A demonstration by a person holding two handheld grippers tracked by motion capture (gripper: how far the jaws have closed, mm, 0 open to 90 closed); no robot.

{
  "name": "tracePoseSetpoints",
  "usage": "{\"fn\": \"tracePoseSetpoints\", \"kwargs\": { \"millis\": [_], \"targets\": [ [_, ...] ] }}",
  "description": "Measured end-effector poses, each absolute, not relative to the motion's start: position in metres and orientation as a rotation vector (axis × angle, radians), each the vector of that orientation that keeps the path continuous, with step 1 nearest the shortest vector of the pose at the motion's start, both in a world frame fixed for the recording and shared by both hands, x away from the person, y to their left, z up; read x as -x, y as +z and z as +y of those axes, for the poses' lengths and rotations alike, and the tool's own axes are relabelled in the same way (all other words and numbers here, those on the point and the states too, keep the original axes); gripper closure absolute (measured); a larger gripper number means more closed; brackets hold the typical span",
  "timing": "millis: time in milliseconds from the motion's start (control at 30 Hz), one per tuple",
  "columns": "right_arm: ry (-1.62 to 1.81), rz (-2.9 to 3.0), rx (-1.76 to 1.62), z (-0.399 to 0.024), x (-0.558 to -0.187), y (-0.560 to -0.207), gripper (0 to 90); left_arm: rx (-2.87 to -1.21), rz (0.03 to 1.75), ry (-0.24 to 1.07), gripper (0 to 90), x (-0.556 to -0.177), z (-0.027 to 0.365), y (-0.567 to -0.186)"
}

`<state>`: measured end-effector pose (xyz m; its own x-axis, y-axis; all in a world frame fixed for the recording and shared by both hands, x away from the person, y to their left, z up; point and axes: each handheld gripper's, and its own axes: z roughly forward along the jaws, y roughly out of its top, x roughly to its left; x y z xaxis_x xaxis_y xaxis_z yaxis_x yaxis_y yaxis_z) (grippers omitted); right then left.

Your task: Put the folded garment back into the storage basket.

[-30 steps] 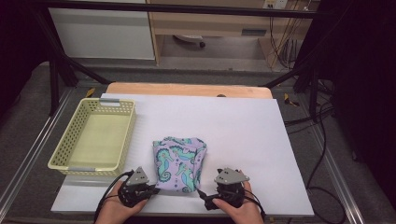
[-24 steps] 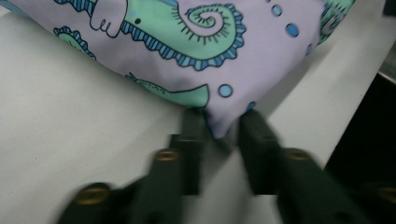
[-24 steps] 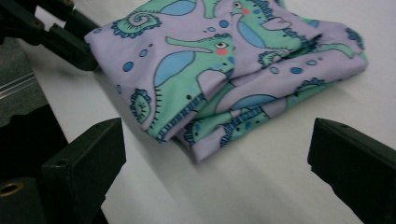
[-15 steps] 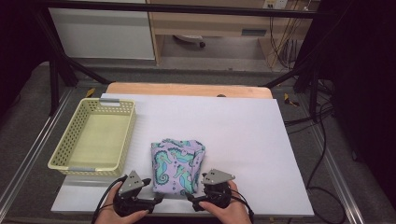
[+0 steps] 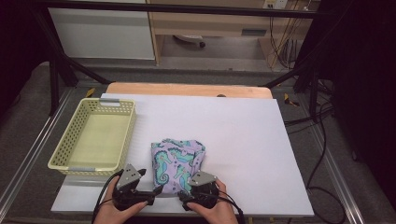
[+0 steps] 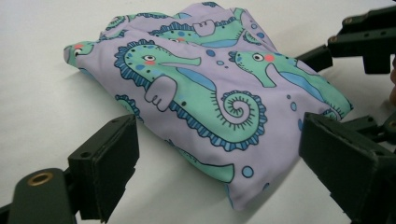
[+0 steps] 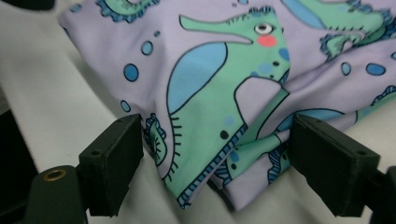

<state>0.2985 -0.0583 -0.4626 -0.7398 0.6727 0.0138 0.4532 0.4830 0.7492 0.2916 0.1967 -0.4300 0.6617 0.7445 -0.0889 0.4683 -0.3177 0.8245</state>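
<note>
The folded seahorse cloth (image 5: 178,158) lies on the white desk (image 5: 243,135), just beside the yellow basket (image 5: 93,140). The left gripper (image 5: 156,190) has just been opening, its jaws spread around the cloth's near corner. The right gripper (image 5: 183,196) has been closing, its jaws still apart with the cloth's edge between them.

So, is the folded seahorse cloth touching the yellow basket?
Apart. The high view shows bare white table between the folded seahorse cloth and the yellow basket.

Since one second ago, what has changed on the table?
The right gripper moved left to the folded cloth's near edge, its jaws closing around a corner. The left gripper's jaws opened, cloth edge lying between them. The basket stayed put.
</note>
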Motion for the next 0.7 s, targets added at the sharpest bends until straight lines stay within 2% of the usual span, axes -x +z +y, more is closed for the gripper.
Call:
{"fn": "tracePoseSetpoints", "kwargs": {
  "millis": [367,533,700],
  "targets": [
    [1.126,2.411,-0.956,-0.0623,-0.2932,-0.4641,29.8,-1.963,0.948,0.39,13.2,-0.292,0.1996,-0.4295],
    [1.157,2.398,-0.919,-0.0632,-0.2913,-0.4639,51.8,-1.942,0.937,0.422,13.7,-0.2912,0.198,-0.4273],
    [1.174,2.389,-0.905,-0.0656,-0.2933,-0.4643,69.4,-1.923,0.943,0.435,13.1,-0.2917,0.1991,-0.4263]
  ]
}}
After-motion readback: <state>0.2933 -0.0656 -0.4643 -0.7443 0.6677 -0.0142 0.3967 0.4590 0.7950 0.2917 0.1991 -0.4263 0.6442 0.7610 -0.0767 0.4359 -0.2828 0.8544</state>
